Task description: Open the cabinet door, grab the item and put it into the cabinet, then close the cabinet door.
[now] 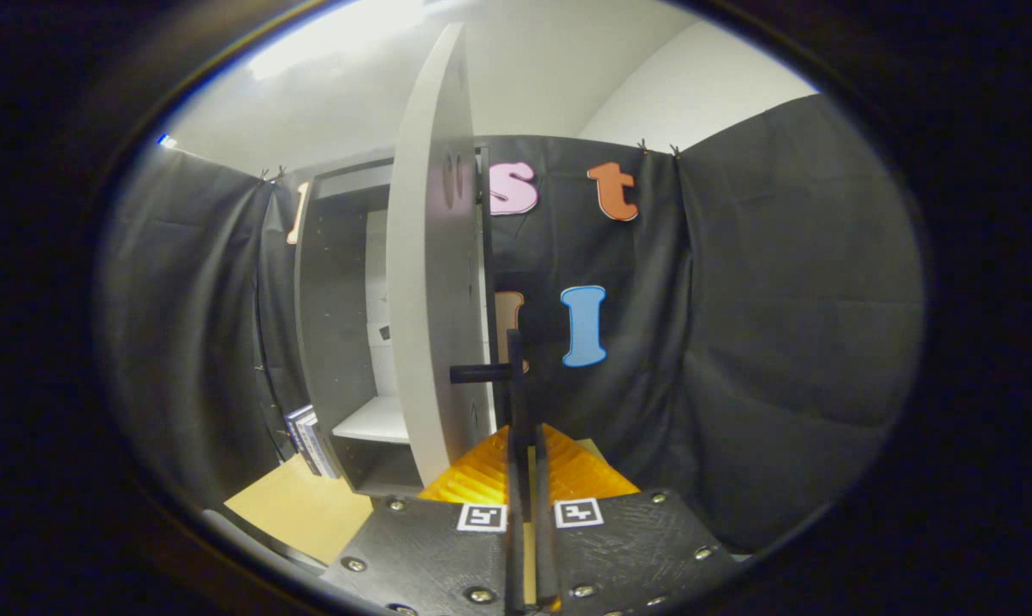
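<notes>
The jaws (524, 479) are sitting nearly clenched at the bottom centre of the frame, pinching the upright black bar of the door handle (513, 376), whose short stub is running left into the cabinet door (435, 282). The door is standing edge-on, swung open, rising toward the upper middle. The cabinet (336, 308) is lying to the left of the door, a white shelf (377, 421) showing inside. Books (309, 438) are leaning at its lower left on the counter (298, 505). Which item is to be stored, I cannot tell.
</notes>
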### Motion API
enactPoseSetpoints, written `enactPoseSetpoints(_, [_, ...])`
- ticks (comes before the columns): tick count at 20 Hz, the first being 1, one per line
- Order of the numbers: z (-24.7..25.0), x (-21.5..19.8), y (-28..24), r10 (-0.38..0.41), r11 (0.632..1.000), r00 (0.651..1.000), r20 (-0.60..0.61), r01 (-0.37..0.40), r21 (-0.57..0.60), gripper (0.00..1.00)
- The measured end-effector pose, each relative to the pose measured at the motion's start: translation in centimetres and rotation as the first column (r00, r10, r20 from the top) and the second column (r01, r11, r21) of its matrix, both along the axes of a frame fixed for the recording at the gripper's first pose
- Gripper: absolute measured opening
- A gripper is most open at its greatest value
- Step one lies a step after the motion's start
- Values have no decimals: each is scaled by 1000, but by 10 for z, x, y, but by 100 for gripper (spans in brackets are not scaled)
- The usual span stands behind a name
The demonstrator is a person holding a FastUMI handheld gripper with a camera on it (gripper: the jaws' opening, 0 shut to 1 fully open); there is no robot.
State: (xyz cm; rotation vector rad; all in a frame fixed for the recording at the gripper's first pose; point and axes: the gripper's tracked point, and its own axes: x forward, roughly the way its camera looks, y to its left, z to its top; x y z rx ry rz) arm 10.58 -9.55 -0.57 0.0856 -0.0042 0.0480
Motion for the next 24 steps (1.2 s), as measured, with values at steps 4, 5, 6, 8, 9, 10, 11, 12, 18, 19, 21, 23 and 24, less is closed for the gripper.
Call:
enactPoseSetpoints(4, [0, 1, -1, 16, 1000, 1000, 14, -16, 8, 6])
enactPoseSetpoints(5, [2, 2, -1, 14, 1000, 1000, 13, -15, 23, 6])
enactPoseSetpoints(6, [0, 1, 0, 9, 1000, 1000, 10, -9, 26, 6])
enactPoseSetpoints(8, [-1, 1, -2, -11, 1000, 1000, 9, 11, -1, 6])
enactPoseSetpoints(9, [0, 0, -3, -17, 1000, 1000, 11, 17, -22, 6])
enactPoseSetpoints(10, [0, 0, -8, -26, 999, 1000, 13, 27, -39, 6])
enactPoseSetpoints(11, [1, -1, -12, -38, 998, 999, 8, 38, -40, 6])
enactPoseSetpoints(12, [0, -2, -13, -50, 998, 999, 5, 51, -34, 6])
enactPoseSetpoints(18, [-3, -10, -16, -111, 994, 994, -15, 110, -25, 6])
enactPoseSetpoints(19, [-5, -13, -17, -122, 992, 992, -22, 121, -27, 6])
enactPoseSetpoints(21, [-1, -21, -17, -143, 989, 990, -16, 143, -26, 6])
enactPoseSetpoints(23, [3, -25, -13, -154, 988, 988, 0, 153, -19, 6])
enactPoseSetpoints(24, [2, -26, -11, -164, 986, 987, 1, 164, -18, 6])
